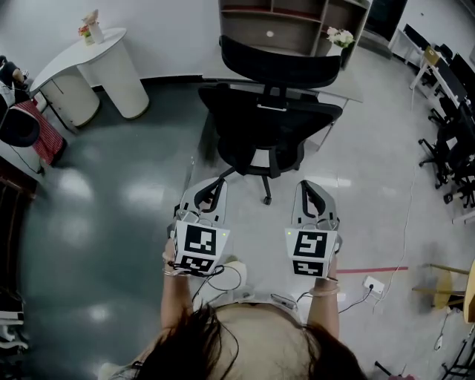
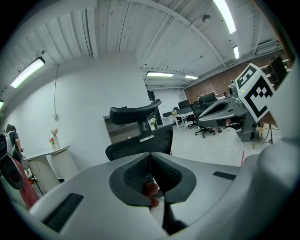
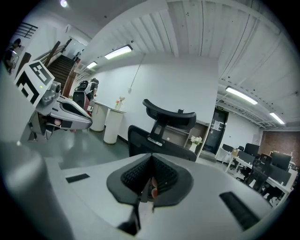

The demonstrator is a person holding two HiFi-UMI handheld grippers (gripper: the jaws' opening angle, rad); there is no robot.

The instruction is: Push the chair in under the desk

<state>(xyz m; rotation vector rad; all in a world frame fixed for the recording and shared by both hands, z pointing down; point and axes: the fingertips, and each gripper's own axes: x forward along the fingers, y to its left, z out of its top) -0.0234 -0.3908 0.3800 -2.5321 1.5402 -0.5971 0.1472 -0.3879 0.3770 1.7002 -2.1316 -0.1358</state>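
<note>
A black mesh office chair (image 1: pixel 267 119) with a headrest stands with its back towards me, its seat partly under the pale desk (image 1: pixel 349 95). My left gripper (image 1: pixel 210 187) and right gripper (image 1: pixel 312 190) are side by side just short of the chair's back, touching nothing. Both are shut with nothing between their pads. In the left gripper view the closed jaws (image 2: pixel 150 155) point at the chair back (image 2: pixel 140 140). In the right gripper view the closed jaws (image 3: pixel 151 157) also face the chair (image 3: pixel 154 143).
A shelf unit (image 1: pixel 293 22) and a flower pot (image 1: pixel 341 35) stand on the desk. A rounded white table (image 1: pixel 82 59) is at the far left, with a person in red (image 1: pixel 30 126) beside it. Other office chairs (image 1: pixel 453 148) fill the right. A power strip (image 1: pixel 373 284) and cables lie on the floor.
</note>
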